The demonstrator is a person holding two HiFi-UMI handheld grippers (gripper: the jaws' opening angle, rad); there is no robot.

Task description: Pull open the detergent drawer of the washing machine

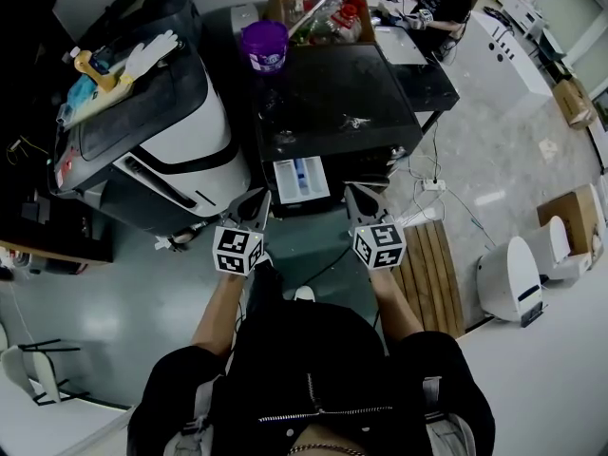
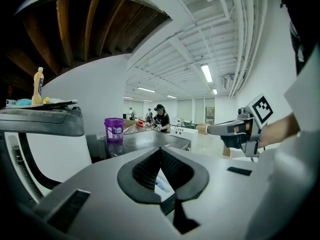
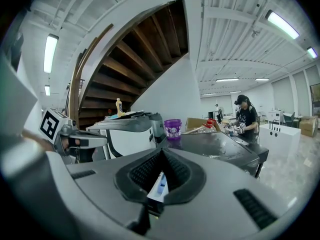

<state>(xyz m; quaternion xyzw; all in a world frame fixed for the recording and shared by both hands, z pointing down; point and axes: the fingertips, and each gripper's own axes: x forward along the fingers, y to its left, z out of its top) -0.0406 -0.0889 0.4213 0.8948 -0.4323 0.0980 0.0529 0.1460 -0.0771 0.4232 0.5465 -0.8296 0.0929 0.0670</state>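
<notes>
Head view shows the detergent drawer point(image 1: 301, 179) sticking out of the washing machine point(image 1: 332, 103) front, just ahead of the left gripper point(image 1: 261, 198) and right gripper point(image 1: 353, 193) — both with fingers pressed together, holding nothing — so a bump forward could knock it crooked.

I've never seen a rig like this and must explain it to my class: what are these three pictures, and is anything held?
No robot: a person holds a left gripper and a right gripper, one in each hand. The head view looks down from the person's head; the other two cameras ride on the grippers, looking along their jaws. Both grippers are shut and empty. Ahead stands a black washing machine, its white detergent drawer pulled out. A purple bucket sits on top.
</notes>
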